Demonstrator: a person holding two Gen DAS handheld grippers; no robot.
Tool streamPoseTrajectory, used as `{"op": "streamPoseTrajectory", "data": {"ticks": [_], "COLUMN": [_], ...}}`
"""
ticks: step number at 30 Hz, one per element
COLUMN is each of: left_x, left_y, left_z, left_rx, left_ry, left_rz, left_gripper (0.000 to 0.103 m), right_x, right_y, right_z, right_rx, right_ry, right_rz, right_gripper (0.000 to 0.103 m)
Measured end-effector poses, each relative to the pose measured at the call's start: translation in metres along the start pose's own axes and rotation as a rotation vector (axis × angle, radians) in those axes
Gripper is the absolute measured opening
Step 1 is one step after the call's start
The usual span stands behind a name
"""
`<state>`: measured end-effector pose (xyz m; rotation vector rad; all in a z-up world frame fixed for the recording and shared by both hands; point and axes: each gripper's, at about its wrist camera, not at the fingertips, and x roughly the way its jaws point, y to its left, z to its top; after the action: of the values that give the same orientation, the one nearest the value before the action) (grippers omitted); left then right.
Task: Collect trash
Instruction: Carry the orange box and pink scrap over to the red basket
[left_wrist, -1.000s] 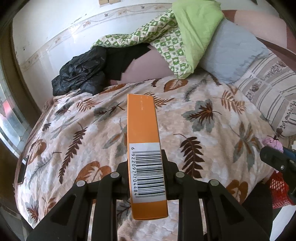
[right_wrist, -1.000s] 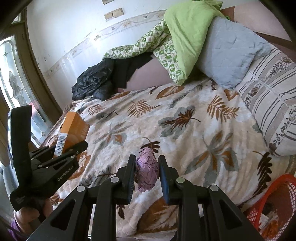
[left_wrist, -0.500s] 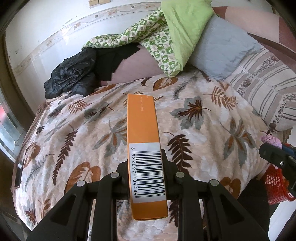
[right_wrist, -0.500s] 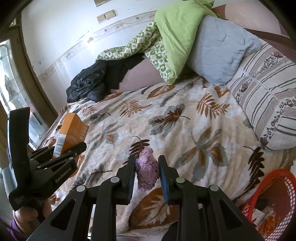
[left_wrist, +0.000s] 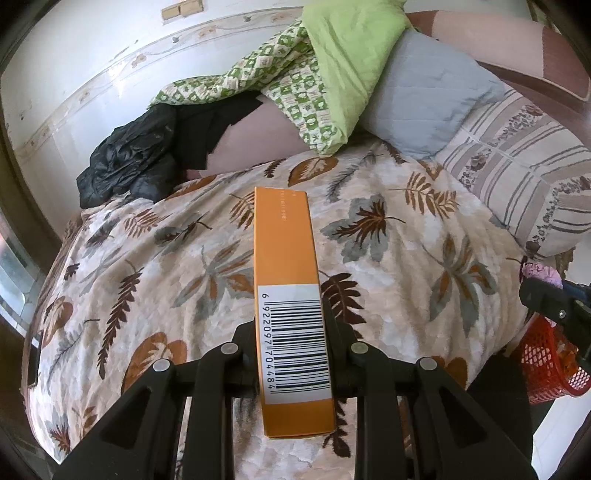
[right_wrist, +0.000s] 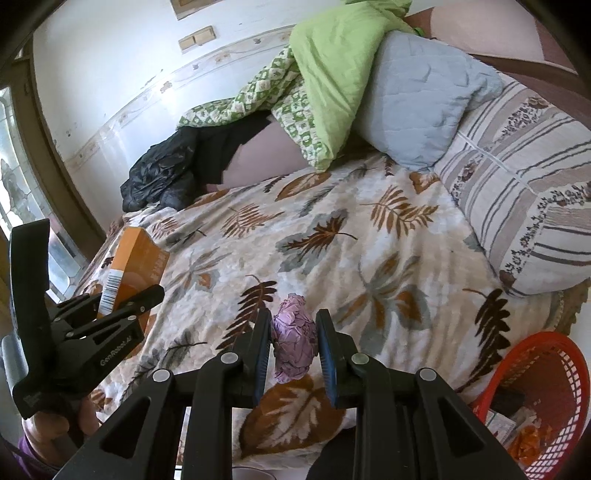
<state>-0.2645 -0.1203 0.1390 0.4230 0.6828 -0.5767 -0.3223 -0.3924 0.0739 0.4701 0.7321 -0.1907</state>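
My left gripper (left_wrist: 288, 328) is shut on a long orange box (left_wrist: 286, 280) with a barcode label, held above the leaf-patterned bedspread (left_wrist: 388, 240). It also shows in the right wrist view (right_wrist: 110, 314) at the left, with the orange box (right_wrist: 136, 266) in it. My right gripper (right_wrist: 293, 332) is shut on a crumpled pink paper wad (right_wrist: 293, 338), held over the bed's near edge. That wad (left_wrist: 537, 271) shows in the left wrist view at the right. A red mesh trash basket (right_wrist: 546, 373) holding some litter stands on the floor at the lower right.
Pillows (right_wrist: 517, 192), a green quilt (right_wrist: 332, 62) and a black jacket (right_wrist: 162, 177) lie along the bed's far side against the wall. A window (right_wrist: 22, 192) is at the left. The red basket (left_wrist: 546, 362) sits beside the bed's corner.
Both grippers have drawn back and to the right from the bed with their loads. The red basket has come further into the right wrist view.
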Motion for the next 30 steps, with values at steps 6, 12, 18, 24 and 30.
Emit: {"op": "streamPoseTrajectory", "data": {"ticks": [6,12,18,24,30], "left_x": [-0.001,-0.002,-0.001,-0.002,-0.003], "left_y": [-0.014,-0.033,-0.057,-0.083,-0.111], "left_z": [0.005,0.010,0.014,0.018,0.019], "left_rx": [0.032,0.072,0.114,0.163,0.220], "left_ry": [-0.012,-0.023,-0.025,-0.031,-0.038], "left_rz": [-0.022,-0.054,-0.092,-0.138,-0.177], "left_gripper": [0.023,0.023,0.023,0.023,0.023], "right_x": [-0.007,-0.014,-0.023,-0.032,-0.043], "right_y": [-0.016,-0.037,-0.059,-0.083,-0.104], "right_z": [-0.001,-0.003,-0.009,-0.015,-0.021], "right_rx": [0.025,0.060,0.102,0.155,0.203], "right_ry": [-0.006,-0.008,-0.009,-0.014,-0.026], "right_rz": [-0.031,-0.068,-0.110,-0.146,-0.183], "right_gripper": [0.026,0.026,0.026,0.026,0.026]}}
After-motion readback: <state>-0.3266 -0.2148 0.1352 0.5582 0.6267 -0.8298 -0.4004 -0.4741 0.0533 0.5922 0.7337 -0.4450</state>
